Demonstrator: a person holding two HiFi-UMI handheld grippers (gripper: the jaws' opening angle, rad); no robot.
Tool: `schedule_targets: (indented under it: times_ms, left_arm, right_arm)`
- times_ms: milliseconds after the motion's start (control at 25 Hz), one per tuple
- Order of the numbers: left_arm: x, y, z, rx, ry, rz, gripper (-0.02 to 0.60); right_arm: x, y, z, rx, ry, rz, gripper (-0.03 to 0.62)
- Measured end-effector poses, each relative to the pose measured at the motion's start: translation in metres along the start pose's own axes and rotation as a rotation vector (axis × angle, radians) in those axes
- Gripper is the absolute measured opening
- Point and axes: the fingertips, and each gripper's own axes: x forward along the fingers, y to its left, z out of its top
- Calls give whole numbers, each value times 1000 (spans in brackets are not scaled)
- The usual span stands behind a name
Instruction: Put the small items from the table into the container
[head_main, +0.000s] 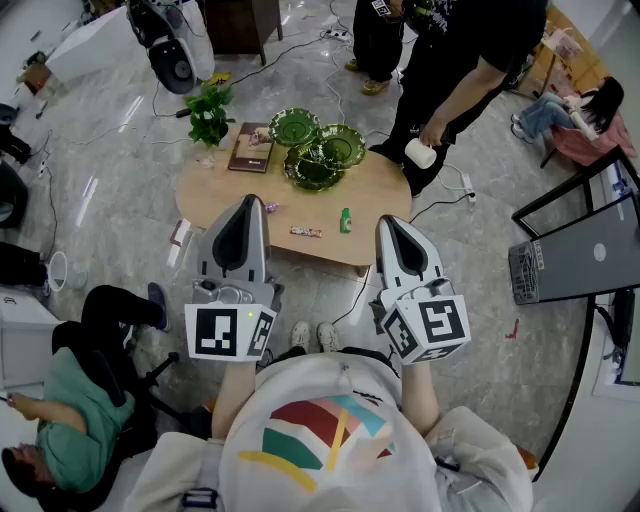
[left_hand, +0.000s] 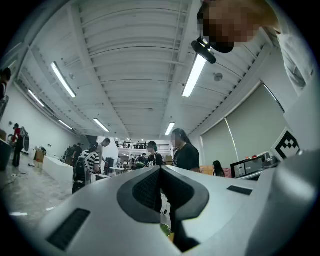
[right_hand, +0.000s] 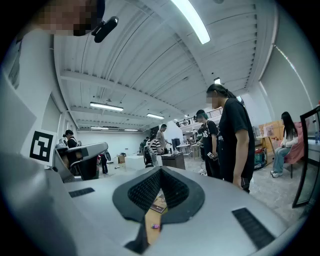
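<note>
Round wooden desk, seen from above. Three small items lay on its near half: a pink wrapped sweet beside the left gripper, a pale wrapped sweet, and a small green bottle standing upright. Overlapping green glass dishes sat toward the far edge, with a brown book beside them. The right gripper hung at the near rim. Both grippers' jaws were together and held nothing.

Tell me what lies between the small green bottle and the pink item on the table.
A wrapped candy lies between them; the head view shows it.
</note>
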Motion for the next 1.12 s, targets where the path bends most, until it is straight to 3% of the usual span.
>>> schedule_targets:
  times_ms: [320, 520, 1120]
  left_arm:
    - [0, 11, -2, 43, 5, 38, 8]
    - [-2, 14, -2, 54, 4, 65, 8]
    - [3, -18, -11, 131, 25, 110, 8]
  right_arm:
    - [5, -6, 1, -5, -20, 1, 12]
    - [1, -5, 2, 22, -48, 55, 12]
    - [-4, -43, -4, 75, -64, 102, 12]
